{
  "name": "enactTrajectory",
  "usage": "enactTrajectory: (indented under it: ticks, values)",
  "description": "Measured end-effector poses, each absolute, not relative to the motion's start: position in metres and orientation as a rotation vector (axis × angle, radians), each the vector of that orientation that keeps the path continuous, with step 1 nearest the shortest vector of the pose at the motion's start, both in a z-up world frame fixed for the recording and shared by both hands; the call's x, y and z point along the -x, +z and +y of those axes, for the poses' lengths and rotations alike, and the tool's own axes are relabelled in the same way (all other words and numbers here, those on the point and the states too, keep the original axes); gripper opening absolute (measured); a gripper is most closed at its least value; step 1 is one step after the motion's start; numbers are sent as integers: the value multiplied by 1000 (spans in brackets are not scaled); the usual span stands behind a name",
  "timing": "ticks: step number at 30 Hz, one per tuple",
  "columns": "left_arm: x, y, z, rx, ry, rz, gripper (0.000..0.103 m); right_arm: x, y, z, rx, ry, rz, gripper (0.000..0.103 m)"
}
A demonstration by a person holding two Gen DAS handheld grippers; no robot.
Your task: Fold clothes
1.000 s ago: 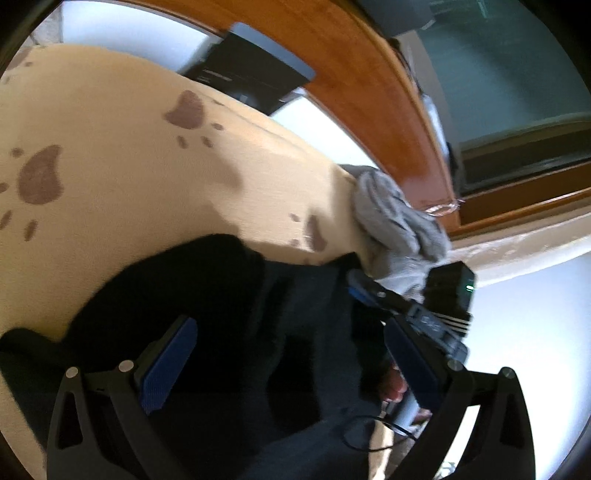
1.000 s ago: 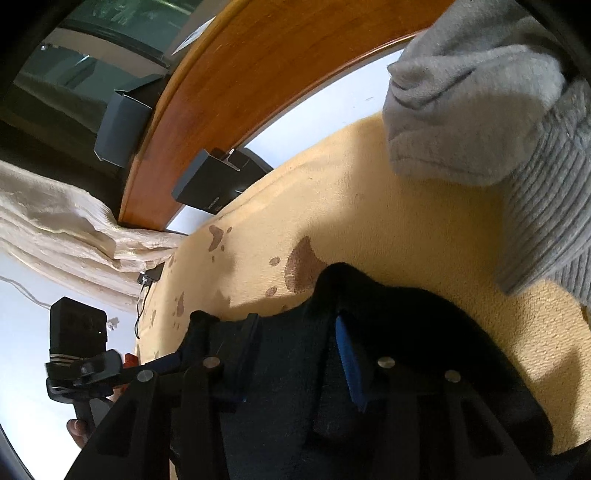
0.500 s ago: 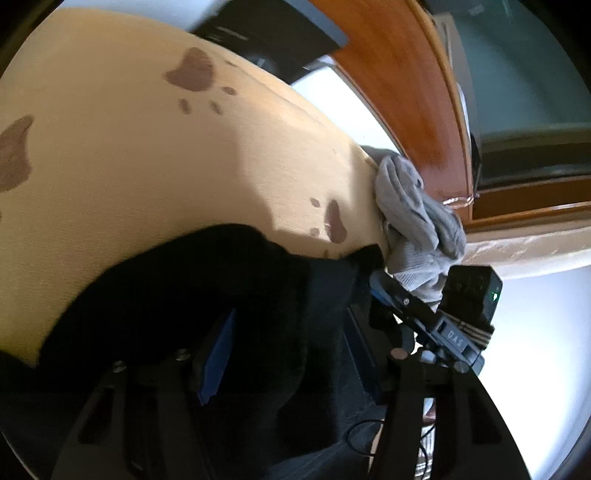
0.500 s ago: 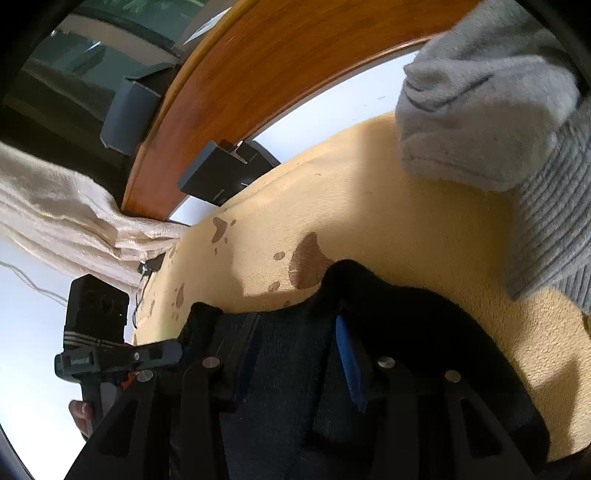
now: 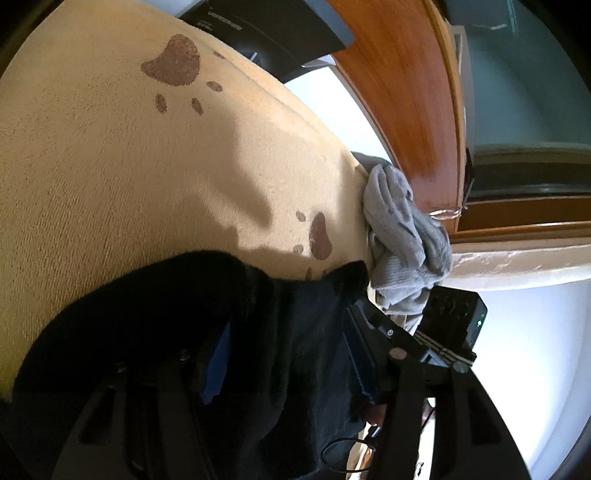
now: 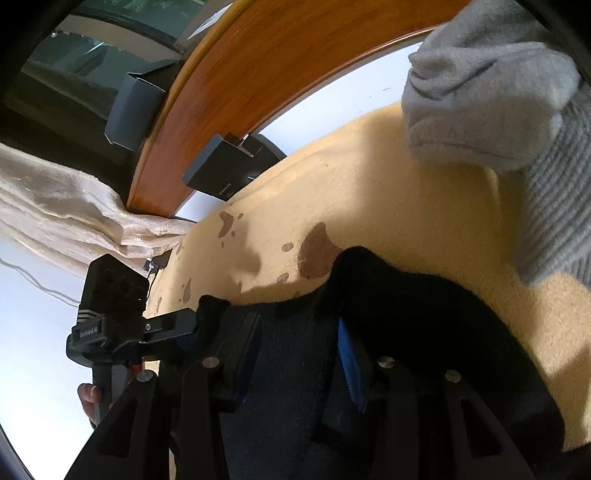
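A black garment [image 5: 184, 295] [image 6: 424, 314] lies bunched on a beige blanket with brown paw prints [image 5: 110, 166] [image 6: 369, 203]. My left gripper [image 5: 290, 358] is closing on a thick fold of it, and the cloth fills the gap and touches both blue pads. The right wrist view shows that gripper [image 6: 170, 326] at the garment's left corner. My right gripper [image 6: 297, 354] is shut on the garment's edge a little further right. Its body [image 5: 450, 325] shows in the left wrist view.
A crumpled grey knitted garment [image 5: 402, 232] [image 6: 480, 110] lies at the blanket's far right edge. A curved wooden frame [image 5: 406, 92] and black boxes [image 5: 266, 33] [image 6: 225, 170] stand behind. Cream fabric [image 6: 55, 210] hangs at the left. A person's hand [image 6: 86, 395] holds the left gripper.
My left gripper came down and forward onto the black garment, and its jaws went from wide open to pressing on a fold. The right gripper kept its grip and stayed in place.
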State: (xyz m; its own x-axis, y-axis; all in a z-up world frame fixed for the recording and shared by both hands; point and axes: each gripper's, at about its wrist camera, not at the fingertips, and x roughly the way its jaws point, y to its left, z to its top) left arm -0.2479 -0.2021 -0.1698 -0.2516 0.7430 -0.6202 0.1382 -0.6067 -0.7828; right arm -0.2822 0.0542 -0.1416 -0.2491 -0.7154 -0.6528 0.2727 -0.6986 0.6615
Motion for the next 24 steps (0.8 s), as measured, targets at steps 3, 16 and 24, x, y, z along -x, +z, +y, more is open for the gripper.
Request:
enactTrajectory:
  ticks: [3, 16, 24]
  values:
    - [250, -176, -205, 1601, 1930, -1091, 22, 283, -140, 47, -1360, -2054, -493, 28]
    - [251, -174, -220, 1377, 2075, -1238, 14, 298, -119, 62, -1246, -2332, -406, 7]
    - [258, -184, -225, 1457, 2019, -1264, 16, 294, -125, 74, -1314, -2253, -466, 8]
